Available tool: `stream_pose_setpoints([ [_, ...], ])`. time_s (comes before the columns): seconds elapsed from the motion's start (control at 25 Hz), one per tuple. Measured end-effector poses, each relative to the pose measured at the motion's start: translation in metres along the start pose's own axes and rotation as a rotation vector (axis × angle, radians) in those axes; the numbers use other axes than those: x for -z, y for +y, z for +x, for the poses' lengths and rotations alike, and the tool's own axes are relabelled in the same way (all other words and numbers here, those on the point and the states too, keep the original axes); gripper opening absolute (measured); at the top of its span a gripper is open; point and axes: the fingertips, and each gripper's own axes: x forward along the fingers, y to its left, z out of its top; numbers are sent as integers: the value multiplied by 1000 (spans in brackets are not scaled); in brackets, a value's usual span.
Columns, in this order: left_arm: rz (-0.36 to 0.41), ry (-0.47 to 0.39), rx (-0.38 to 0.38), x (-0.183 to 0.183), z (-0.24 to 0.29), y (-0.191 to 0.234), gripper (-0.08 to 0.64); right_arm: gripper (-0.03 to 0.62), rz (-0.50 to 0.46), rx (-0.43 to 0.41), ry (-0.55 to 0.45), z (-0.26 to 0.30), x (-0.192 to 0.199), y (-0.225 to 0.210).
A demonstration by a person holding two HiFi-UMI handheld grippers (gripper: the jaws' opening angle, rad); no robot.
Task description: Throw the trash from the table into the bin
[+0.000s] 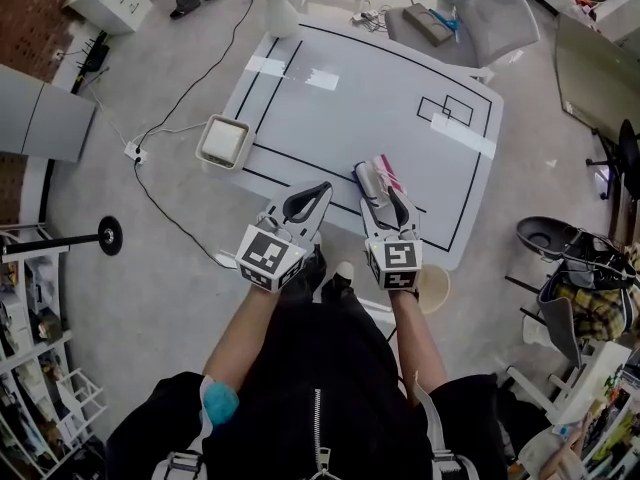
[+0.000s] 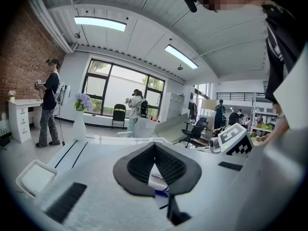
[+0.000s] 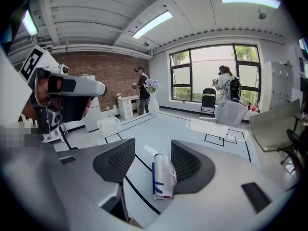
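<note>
A crumpled white, blue and red wrapper [image 1: 377,175] lies on the white table [image 1: 370,98] near its front edge. My right gripper [image 1: 387,200] stands open around it. In the right gripper view the wrapper [image 3: 163,177] rests on the table between the jaws of that gripper [image 3: 153,146], close against the right-hand one. My left gripper [image 1: 307,202] hangs over the front edge to the left. In its own view this gripper [image 2: 155,146] has its tips together, and a white and blue wrapper [image 2: 159,179] sits pinched between the pads. The white bin [image 1: 224,141] stands on the floor by the table's left side.
A vase of flowers [image 1: 278,8] stands at the table's far left corner. A grey chair [image 1: 470,13] with things on it is behind the far edge. A cable [image 1: 160,203] runs across the floor near the bin. People stand by the windows.
</note>
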Motion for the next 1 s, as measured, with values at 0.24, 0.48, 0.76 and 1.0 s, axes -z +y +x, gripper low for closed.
stream_pose_setpoints([
  [0.24, -3, 15, -13, 5, -6, 4, 5, 265, -81, 7, 70, 16, 23, -6],
  [0.48, -11, 26, -44, 10, -18, 14, 5, 270, -109, 20, 141, 34, 49, -17],
  [0.76, -10, 43, -101, 16, -37, 33, 5, 270, -130, 25, 203, 53, 73, -23],
  [1.0, -15, 45, -144, 18, -52, 48, 5, 276, -203, 37, 256, 66, 83, -28],
])
